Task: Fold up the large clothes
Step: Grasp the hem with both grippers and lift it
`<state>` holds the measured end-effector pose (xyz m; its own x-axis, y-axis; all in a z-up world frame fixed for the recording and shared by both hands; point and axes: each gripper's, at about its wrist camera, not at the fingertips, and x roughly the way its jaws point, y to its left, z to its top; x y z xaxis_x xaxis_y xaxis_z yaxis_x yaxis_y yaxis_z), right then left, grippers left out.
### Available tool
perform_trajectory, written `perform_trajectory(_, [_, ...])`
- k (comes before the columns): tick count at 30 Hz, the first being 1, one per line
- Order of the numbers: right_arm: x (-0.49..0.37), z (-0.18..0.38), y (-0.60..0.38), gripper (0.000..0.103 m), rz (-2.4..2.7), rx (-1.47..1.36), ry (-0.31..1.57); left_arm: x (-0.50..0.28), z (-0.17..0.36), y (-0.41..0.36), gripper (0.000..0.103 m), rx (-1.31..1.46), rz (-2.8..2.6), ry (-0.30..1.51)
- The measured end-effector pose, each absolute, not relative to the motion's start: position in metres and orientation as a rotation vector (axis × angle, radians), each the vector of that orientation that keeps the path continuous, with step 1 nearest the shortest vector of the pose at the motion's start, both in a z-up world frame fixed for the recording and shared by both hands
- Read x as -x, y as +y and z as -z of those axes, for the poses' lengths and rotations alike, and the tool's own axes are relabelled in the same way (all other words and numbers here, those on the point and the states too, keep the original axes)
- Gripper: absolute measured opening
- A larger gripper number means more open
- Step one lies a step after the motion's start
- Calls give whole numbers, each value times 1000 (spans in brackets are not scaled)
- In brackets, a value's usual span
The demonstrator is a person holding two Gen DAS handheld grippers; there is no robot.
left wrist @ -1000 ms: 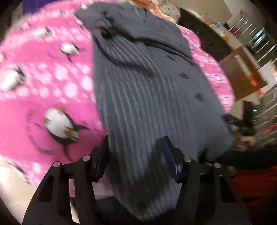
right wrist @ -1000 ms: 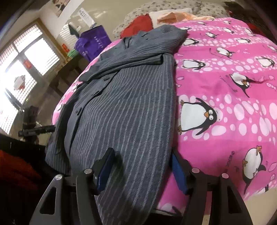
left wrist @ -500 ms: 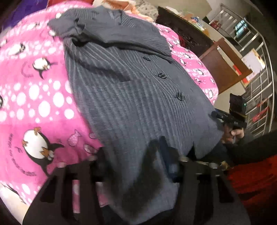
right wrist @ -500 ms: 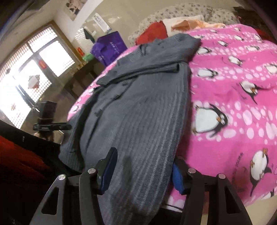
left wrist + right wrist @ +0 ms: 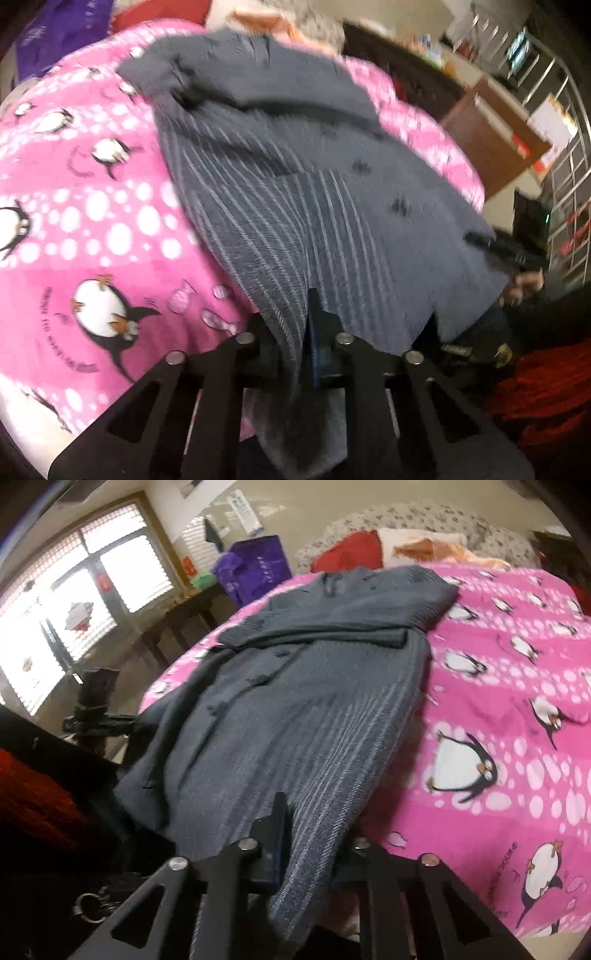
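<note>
pink blanket open beside coat; pillows crowd far end.

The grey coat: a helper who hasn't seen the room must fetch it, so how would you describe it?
Find the bed with the pink penguin blanket. Lying lengthwise on it is the grey coat, its hem at the near edge. It is the only dark pinstriped, buttoned garment there; the pillows behind it are red and orange.

A bed with a pink penguin-print blanket carries a grey striped coat spread lengthwise.
</note>
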<state>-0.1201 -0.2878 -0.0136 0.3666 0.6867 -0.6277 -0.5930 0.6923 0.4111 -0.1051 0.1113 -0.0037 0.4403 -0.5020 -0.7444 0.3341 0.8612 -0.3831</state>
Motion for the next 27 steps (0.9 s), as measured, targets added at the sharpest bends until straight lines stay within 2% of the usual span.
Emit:
perform_trajectory(4, [129, -6, -303, 7, -895, -276, 780, 121, -18, 127, 7, 247, 509, 891])
perform_trajectory(8, [141, -27, -314, 6, -962, -401, 686, 139, -43, 145, 7, 327, 542, 815])
perform_trajectory(16, [158, -57, -342, 6, -954, -455, 618, 154, -82, 158, 7, 465, 596, 704])
perform_trajectory(22, [106, -63, -364, 6, -843, -520, 563, 108, -102, 188, 6, 593, 448, 611])
perform_trajectory(27, [28, -79, -364, 5, -769, -559, 525, 41, -117, 209, 6, 625, 309, 571])
